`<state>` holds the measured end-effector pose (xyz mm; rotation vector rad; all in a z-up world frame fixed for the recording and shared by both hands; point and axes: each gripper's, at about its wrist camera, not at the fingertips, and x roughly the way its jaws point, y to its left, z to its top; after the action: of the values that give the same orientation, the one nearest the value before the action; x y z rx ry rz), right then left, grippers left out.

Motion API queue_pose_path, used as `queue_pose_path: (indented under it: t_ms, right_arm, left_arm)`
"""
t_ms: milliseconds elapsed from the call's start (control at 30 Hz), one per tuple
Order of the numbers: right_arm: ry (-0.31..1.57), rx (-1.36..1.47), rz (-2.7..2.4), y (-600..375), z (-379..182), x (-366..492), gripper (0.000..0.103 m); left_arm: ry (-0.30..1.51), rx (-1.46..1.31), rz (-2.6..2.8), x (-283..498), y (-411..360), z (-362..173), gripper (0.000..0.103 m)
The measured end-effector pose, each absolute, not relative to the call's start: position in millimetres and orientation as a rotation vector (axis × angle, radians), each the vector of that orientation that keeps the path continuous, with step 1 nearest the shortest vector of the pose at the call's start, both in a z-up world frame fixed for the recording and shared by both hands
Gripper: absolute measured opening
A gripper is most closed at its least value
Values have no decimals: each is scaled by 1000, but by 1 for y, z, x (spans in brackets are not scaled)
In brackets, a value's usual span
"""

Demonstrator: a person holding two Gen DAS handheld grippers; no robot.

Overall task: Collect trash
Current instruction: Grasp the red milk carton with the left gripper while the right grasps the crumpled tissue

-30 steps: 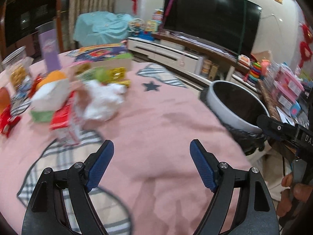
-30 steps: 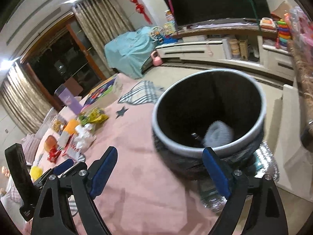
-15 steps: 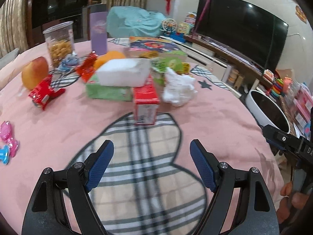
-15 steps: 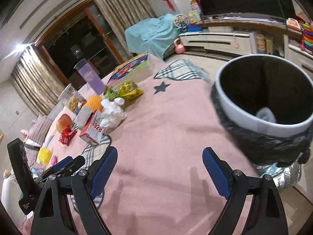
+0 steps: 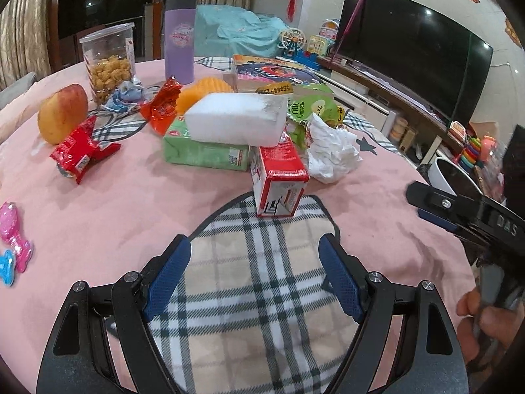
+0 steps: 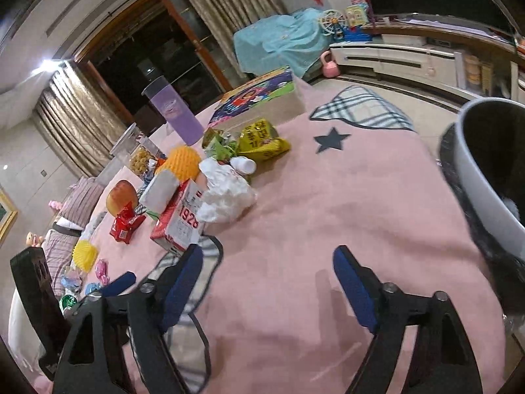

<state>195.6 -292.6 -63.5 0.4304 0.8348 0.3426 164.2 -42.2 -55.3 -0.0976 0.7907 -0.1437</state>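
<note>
A crumpled white tissue (image 5: 331,151) (image 6: 226,193) lies on the pink tablecloth (image 5: 147,197) beside a red and white carton (image 5: 279,180) (image 6: 178,220). Red snack wrappers (image 5: 82,154) (image 6: 126,225) and green and yellow wrappers (image 5: 311,108) (image 6: 262,141) lie around them. The white-rimmed trash bin (image 6: 485,170) (image 5: 449,177) stands past the table's right edge, with something white inside. My left gripper (image 5: 254,256) hangs open over the plaid patch, short of the carton. My right gripper (image 6: 267,266) holds nothing and its jaws are closing, left of the bin.
A white block on a green tissue pack (image 5: 206,154), an apple (image 5: 62,113), an orange ball (image 6: 183,162), a snack jar (image 5: 108,62), a purple tumbler (image 5: 179,39), a picture book (image 5: 272,70) and small toys (image 5: 14,243) share the table. A TV (image 5: 410,59) stands behind.
Both grippers swung left from the bin toward the clutter on the table. The bin slid to the right edge of the right wrist view, and the right jaws narrowed slightly.
</note>
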Motion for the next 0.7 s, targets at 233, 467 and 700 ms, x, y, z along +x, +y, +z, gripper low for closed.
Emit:
queue_pose_path:
  t_ms: [233, 467, 700]
  right_arm:
    - [854, 465, 397, -273, -71, 230, 70]
    - [898, 493, 428, -257, -86, 260, 58]
    - [896, 501, 438, -260, -89, 253, 34]
  left_arm:
    - [801, -113, -153, 192, -42, -56, 82]
    - [819, -143, -155, 215, -42, -62, 81]
    - [813, -117, -208, 216, -51, -63, 32]
